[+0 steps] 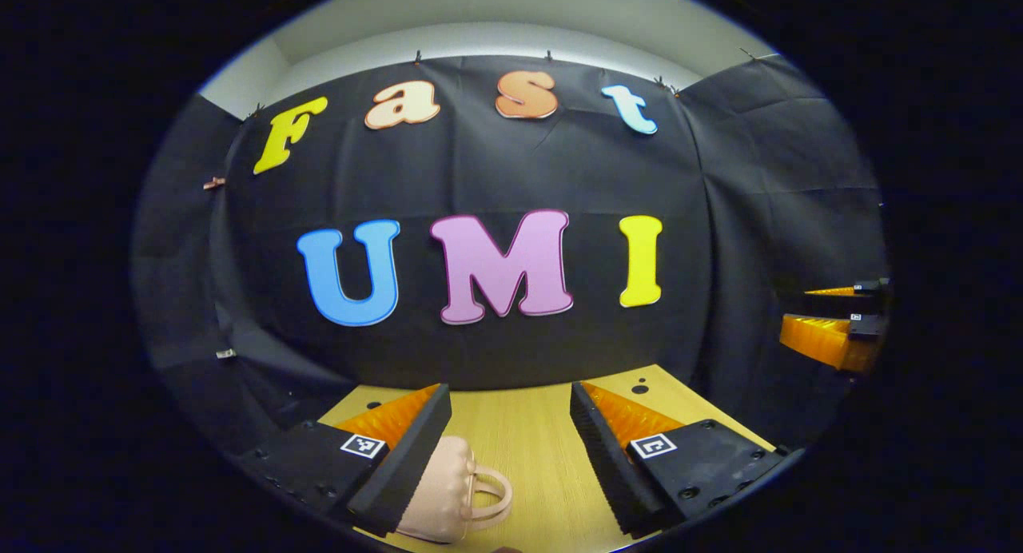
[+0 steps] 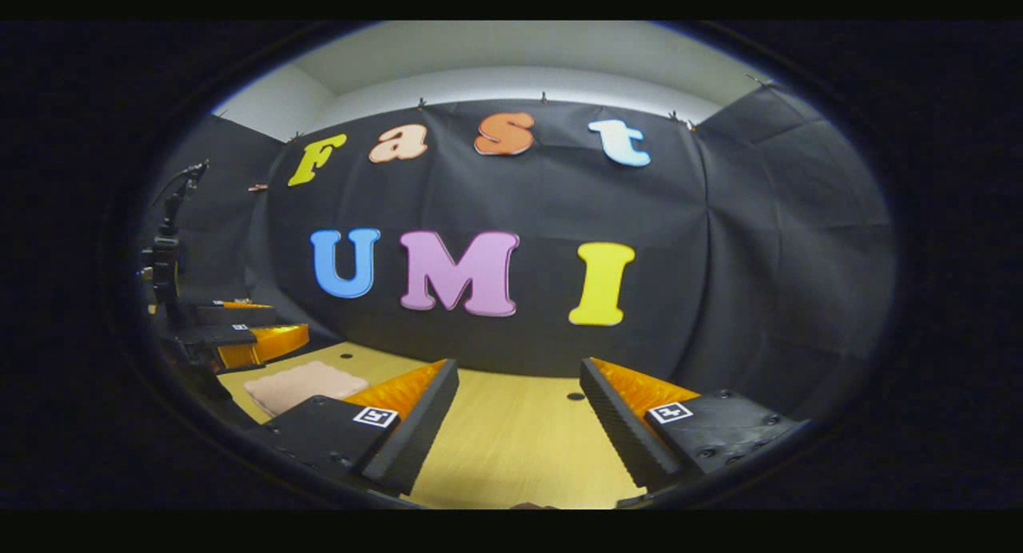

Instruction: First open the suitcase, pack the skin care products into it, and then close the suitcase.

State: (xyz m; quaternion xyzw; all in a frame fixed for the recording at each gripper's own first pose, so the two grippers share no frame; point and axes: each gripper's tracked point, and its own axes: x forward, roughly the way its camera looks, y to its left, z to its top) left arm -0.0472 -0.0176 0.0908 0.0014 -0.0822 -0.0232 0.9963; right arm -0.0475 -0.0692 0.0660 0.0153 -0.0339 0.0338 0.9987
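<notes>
L tongs held level, jaws wide apart, gripping nothing. R tongs same: level, jaws spread, nothing between. Each also seen from the other's cam, off to the side, well apart, both facing the far wall.

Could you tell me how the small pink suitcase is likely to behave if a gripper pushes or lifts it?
The suitcase lies flat on the table, so it should slide, not tip. Its puffy shell looks moulded, probably stiff. Its thin handle probably suits lifting, though it may swing.

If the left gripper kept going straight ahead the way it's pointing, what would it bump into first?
Probably nothing on the table. The left gripper points level toward the black cloth wall, so that comes first. The pink suitcase sits low beside its left finger, likely below that line; depth is unclear.
</notes>
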